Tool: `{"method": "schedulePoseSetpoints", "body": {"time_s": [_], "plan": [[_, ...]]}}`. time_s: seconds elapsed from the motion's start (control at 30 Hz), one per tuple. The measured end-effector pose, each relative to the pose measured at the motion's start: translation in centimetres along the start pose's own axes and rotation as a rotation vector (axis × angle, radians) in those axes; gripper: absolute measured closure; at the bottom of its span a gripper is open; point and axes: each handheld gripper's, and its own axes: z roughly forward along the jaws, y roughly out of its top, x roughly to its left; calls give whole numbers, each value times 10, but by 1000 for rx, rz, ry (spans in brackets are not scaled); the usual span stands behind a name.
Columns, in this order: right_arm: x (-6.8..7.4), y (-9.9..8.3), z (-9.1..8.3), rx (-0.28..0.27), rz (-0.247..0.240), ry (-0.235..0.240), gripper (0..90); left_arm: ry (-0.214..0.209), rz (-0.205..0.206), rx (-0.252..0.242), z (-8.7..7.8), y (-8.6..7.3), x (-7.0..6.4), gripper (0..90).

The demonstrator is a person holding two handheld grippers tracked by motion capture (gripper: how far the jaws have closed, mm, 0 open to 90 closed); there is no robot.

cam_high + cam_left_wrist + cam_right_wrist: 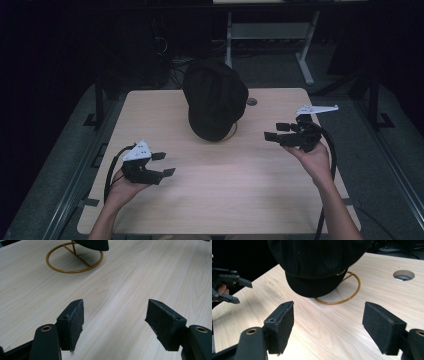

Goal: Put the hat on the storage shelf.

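— Toward the far middle of the pale wooden table [220, 175], what is sitting there?

— A black fabric cap with a short brim [215, 97] is resting on a thin gold-coloured wire stand with a round ring base [352, 293]. The ring is lying flat on the wood, and the cap's brim is hanging over its near part. In the left gripper view the ring base is showing at the top left, with the brim's edge just above it.

— Where are the grippers sitting?

— The left gripper [162, 164] is hovering over the near left part of the table, well apart from the cap, with its jaws pointing right. The right gripper [275, 131] is hovering to the right of the cap, near it but not touching, with its jaws pointing left toward it.

— Are they gripping anything?

— No. Both are standing with jaws spread wide, and bare wood is showing between the dark foam pads [75, 322] in each gripper view. In the right gripper view the cap is filling the upper middle, beyond the pads.

— Anything else lying on the table?

— A round cable hole [403, 275] is cutting through the tabletop just right of the stand.
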Motion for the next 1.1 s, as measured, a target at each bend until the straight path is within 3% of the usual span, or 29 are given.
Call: {"method": "schedulePoseSetpoints", "body": {"time_s": [1.1], "plan": [[-4, -49, -14, 37, 36, -9, 231, 12, -10, 14, 1, -3, 2, 268]]}}
